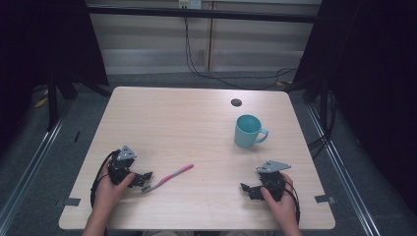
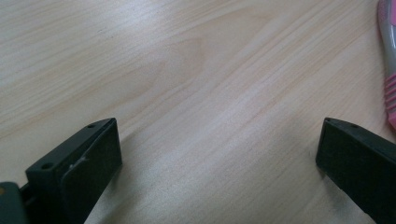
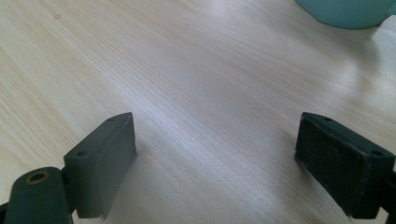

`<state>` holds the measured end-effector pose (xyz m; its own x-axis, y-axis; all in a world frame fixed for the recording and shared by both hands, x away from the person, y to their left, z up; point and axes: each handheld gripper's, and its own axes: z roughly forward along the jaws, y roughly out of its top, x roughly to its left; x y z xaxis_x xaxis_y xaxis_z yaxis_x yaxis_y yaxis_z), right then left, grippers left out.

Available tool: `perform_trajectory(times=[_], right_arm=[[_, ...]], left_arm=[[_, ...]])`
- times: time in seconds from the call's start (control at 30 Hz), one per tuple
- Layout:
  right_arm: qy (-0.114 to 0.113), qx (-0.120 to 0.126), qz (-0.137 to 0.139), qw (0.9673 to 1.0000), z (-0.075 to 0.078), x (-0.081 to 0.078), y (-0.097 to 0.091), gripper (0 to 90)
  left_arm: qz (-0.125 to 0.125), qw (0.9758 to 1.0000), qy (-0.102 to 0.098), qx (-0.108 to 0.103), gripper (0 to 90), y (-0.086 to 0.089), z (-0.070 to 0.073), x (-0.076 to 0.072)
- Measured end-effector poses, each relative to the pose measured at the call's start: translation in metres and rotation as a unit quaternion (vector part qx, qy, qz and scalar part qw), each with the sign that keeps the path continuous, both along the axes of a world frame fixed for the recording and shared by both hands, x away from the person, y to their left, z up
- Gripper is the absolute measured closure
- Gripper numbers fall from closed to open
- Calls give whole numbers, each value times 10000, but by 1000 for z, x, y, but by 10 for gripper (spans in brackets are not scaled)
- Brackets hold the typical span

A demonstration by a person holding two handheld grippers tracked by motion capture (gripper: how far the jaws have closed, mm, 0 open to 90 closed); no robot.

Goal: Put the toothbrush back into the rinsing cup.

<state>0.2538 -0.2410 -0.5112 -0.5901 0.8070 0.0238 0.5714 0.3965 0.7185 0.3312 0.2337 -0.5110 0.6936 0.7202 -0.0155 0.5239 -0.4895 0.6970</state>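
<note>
A pink toothbrush (image 1: 172,176) lies on the wooden table (image 1: 187,123), its head end close to my left gripper (image 1: 141,180) near the front left. In the left gripper view the jaws (image 2: 219,135) stand wide apart over bare wood, and the pink and grey toothbrush handle (image 2: 389,60) runs along the right edge, outside them. A teal mug (image 1: 248,130) stands upright at the right, its handle to the right. My right gripper (image 1: 250,189) rests on the table in front of the mug. Its jaws (image 3: 217,128) are open with nothing between them, and the mug's base (image 3: 345,11) shows at the top right.
A small dark round hole (image 1: 236,103) sits in the tabletop behind the mug. Black curtains and dark frames flank the table on both sides, and cables hang at the wall behind. Bare wood spreads across the middle and back of the table.
</note>
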Motion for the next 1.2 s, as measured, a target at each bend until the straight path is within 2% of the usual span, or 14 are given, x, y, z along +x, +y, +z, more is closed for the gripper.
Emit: perform_trajectory(times=[0.37,0.4,0.57,0.6,0.63,0.8,0.9,0.93,1.03,1.07,1.17,1.2], right_arm=[[-10,3,5,10000,0,0,0,120],[-1,-2,3,10000,0,0,0,120],[-20,2,20,10000,0,0,0,122],[-24,-1,25,10000,0,0,0,123],[-25,0,26,10000,0,0,0,123],[-20,-3,30,10000,0,-1,0,123],[-15,-3,37,10000,0,-1,0,123],[-17,-4,35,10000,0,-1,0,124],[-20,-1,41,10000,0,-1,0,123],[-14,4,37,10000,0,-1,1,123],[-15,4,40,10000,0,-1,1,123],[-14,5,41,10000,0,-1,1,123]], left_arm=[[-40,10000,54,33,0,-2,1,3],[-88,9998,123,145,0,-2,3,5],[-99,9994,261,216,64,-5,8,9],[-92,9993,278,218,150,-5,11,11],[-104,9991,308,264,159,-5,12,13],[-74,9986,452,281,153,-8,16,16],[-121,9979,571,286,153,-9,20,19],[-148,9972,681,270,153,-10,25,20],[-156,9967,754,265,152,-11,28,22],[-214,9959,846,249,152,-11,31,23],[-249,9957,859,232,151,-13,33,23],[-302,9948,931,281,150,-15,35,23]])
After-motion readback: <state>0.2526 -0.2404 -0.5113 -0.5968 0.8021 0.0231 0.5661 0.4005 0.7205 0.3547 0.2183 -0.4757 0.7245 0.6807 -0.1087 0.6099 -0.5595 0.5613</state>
